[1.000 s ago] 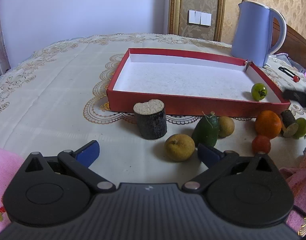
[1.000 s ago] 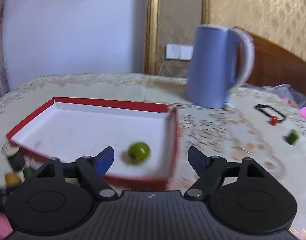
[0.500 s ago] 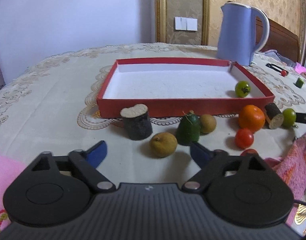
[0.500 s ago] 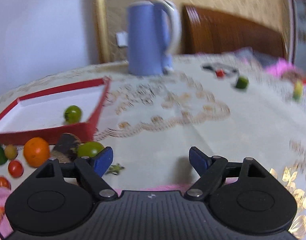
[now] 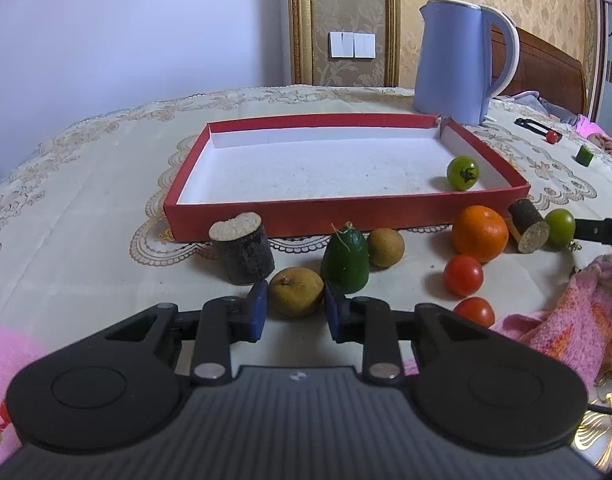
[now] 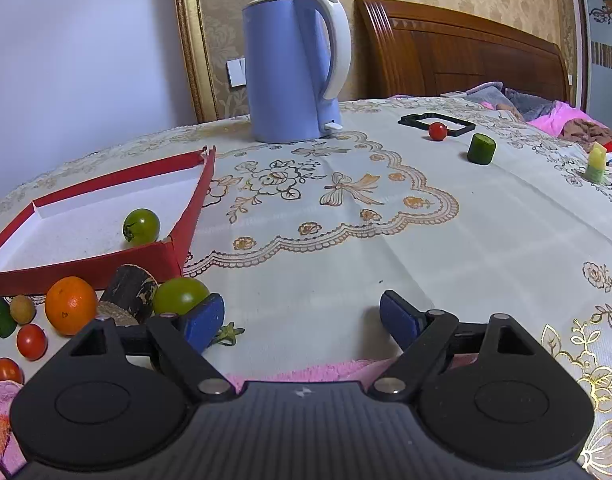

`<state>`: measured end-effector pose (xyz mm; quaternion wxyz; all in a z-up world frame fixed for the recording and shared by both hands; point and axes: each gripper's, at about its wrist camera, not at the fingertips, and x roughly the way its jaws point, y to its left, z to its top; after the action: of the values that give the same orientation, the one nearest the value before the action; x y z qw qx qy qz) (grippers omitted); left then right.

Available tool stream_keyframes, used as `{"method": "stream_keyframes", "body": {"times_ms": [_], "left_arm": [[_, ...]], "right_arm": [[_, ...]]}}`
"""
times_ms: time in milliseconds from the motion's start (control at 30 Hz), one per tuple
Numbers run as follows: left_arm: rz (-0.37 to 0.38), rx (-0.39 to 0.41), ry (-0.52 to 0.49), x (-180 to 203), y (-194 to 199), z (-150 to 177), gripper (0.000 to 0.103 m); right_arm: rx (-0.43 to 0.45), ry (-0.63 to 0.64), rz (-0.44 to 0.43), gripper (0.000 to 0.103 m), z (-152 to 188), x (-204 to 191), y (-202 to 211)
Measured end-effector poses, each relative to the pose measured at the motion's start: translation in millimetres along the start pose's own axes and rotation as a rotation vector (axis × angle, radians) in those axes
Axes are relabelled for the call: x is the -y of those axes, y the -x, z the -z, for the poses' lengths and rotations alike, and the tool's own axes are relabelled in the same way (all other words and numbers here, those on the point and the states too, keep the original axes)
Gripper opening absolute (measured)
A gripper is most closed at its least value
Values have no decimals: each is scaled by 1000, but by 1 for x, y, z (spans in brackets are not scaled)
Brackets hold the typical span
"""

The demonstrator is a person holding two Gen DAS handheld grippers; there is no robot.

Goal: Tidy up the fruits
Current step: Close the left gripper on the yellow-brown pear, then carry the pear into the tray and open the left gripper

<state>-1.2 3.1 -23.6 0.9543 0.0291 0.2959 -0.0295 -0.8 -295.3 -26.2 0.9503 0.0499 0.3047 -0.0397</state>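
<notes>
A red tray (image 5: pixel 345 216) holds one green tomato (image 5: pixel 462 172), also seen in the right wrist view (image 6: pixel 141 225). In front of it lie a brownish-yellow fruit (image 5: pixel 296 291), a green avocado-like fruit (image 5: pixel 345 260), a small brown fruit (image 5: pixel 385 247), an orange (image 5: pixel 480 233), two red tomatoes (image 5: pixel 463 275) and another green tomato (image 5: pixel 560 228). My left gripper (image 5: pixel 294 309) has its pads close on both sides of the brownish-yellow fruit on the table. My right gripper (image 6: pixel 302 320) is open and empty, its left pad next to the green tomato (image 6: pixel 180 295).
A blue kettle (image 5: pixel 457 68) stands behind the tray. Two dark log pieces (image 5: pixel 244 247) (image 5: pixel 529 226) lie among the fruit. A pink towel (image 5: pixel 577 304) lies at the near right. A red tomato (image 6: pixel 437 131), a green cylinder (image 6: pixel 481 149) and a yellow piece (image 6: pixel 596 163) lie far right.
My left gripper has narrowed from wide open around the brownish-yellow fruit. My right gripper has swung from the tray to the right and settled low over the tablecloth, still open.
</notes>
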Motion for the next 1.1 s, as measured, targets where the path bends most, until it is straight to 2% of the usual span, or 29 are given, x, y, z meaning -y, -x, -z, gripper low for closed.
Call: {"method": "stream_keyframes", "body": {"times_ms": [200,367,600,733,967,1100], "left_arm": [[29,65,10,-1,15,-25,27],[-6,111,1,2,-1,-55,27],[-72,57,52,-8,-64,-82,27],[-70,2,86,-18,-90,-86,27],[-82,-45,81,-22,-110,-85,27],[-92,-38,66,-19,-110,-83,30]], "right_arm": [[4,-15,-12,87,1,2,1],[7,-24,-20,87,1,4,1],[11,-39,-28,87,2,5,1],[7,-30,-22,87,2,4,1],[-1,-13,-2,87,2,1,0],[-8,6,11,88,2,-3,-1]]}}
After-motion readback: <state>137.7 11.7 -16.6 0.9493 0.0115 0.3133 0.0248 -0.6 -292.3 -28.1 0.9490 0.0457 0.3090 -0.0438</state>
